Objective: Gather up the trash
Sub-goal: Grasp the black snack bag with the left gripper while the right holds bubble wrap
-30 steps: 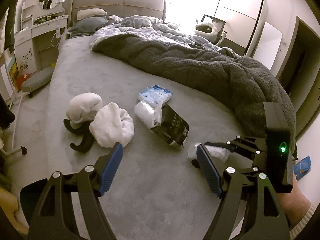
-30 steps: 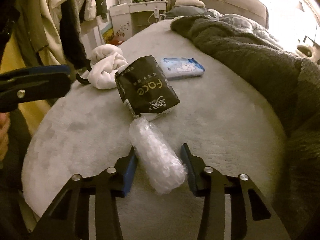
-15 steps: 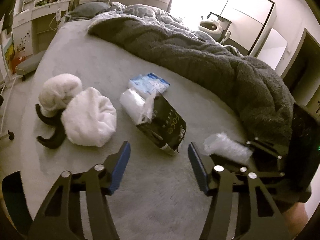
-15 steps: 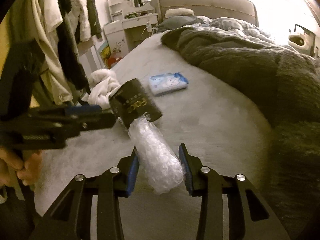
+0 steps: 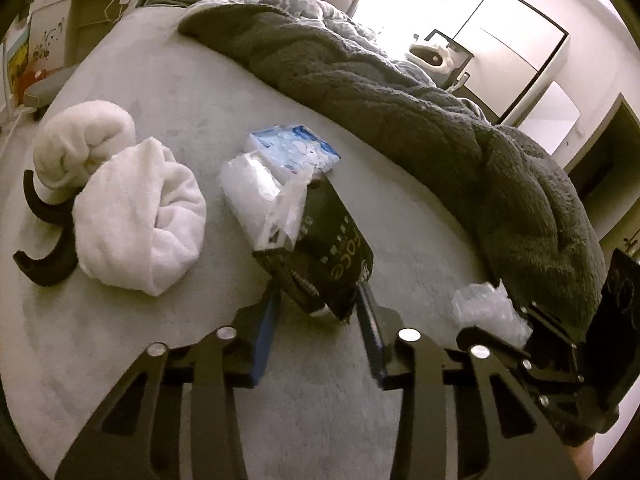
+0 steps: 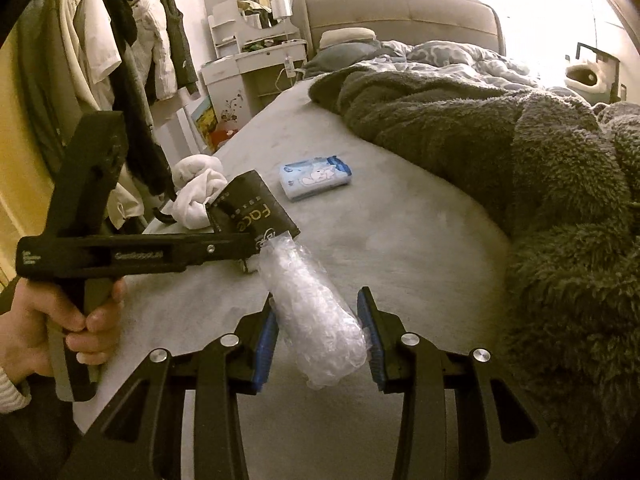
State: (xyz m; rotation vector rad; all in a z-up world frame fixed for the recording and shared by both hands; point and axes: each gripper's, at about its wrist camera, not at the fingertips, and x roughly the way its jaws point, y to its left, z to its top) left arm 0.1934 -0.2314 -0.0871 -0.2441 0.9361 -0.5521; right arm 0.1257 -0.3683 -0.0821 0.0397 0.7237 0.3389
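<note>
Black packet (image 5: 320, 256) now between left tool (image 5: 316, 332) pads, previously short; right tool (image 6: 320, 332) still grips plastic roll (image 6: 316, 312).

On my grey bed (image 5: 168, 92) lie two rolled white towels (image 5: 140, 216) beside dark curved pieces (image 5: 40, 268). A fuzzy dark blanket (image 6: 460, 128) is heaped along one side. Clothes (image 6: 120, 40) hang near a white vanity (image 6: 256, 60) with a round mirror (image 6: 264, 0).

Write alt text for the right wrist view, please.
The right gripper holds a crumpled clear plastic wrap above a grey bed. On the left, the left gripper closes on a black "Face" bag; a blue tissue pack lies behind.
</note>
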